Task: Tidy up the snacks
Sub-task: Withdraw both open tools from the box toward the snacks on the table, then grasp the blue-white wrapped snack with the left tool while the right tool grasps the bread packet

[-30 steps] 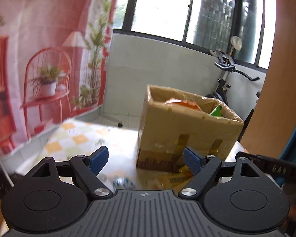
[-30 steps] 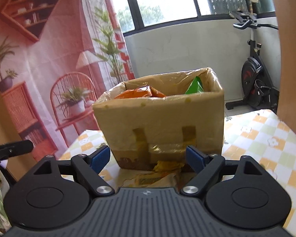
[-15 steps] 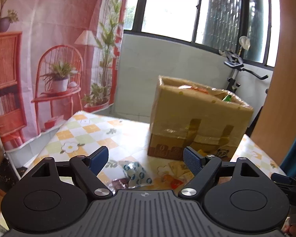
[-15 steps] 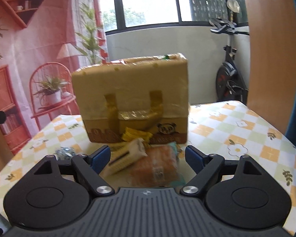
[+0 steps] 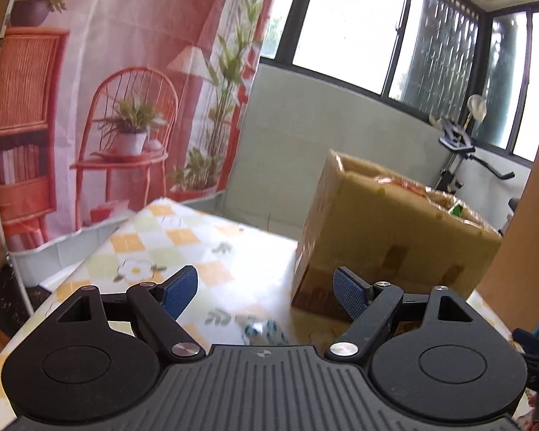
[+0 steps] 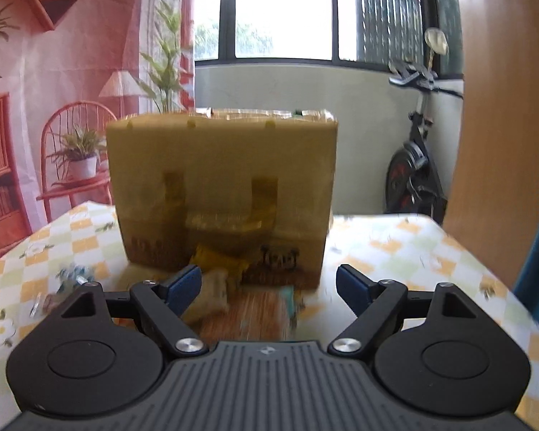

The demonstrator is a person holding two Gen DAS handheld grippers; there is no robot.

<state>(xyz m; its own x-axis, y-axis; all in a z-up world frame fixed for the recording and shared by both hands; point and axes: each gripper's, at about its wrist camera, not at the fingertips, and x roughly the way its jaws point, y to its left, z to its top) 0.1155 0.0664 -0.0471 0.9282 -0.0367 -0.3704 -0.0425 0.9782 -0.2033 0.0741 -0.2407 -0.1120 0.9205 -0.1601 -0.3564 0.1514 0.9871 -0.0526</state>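
A taped cardboard box (image 6: 221, 186) stands on the checked table, with orange and green snack bags showing at its open top (image 5: 413, 186). In front of it lie loose snacks: a yellow packet (image 6: 219, 260), a pale wrapped bar (image 6: 212, 294) and an orange-brown packet (image 6: 248, 312). A small blue-and-white wrapped snack (image 5: 262, 330) lies low between the left fingers; in the right wrist view it is at the left (image 6: 73, 274). My left gripper (image 5: 266, 289) is open, left of the box. My right gripper (image 6: 268, 283) is open, low over the loose snacks, with nothing gripped.
The table (image 6: 413, 251) wears a yellow, green and white checked cloth. A pink printed backdrop (image 5: 107, 89) hangs at the left. An exercise bike (image 6: 417, 179) stands behind the table at the right, next to a wooden panel (image 6: 503, 125). Part of the other gripper (image 5: 537, 355) shows at the right edge.
Both grippers have come down toward the table, so the box top now sits near eye level in the right view. The left view has swung left of the box. Both grippers stay open.
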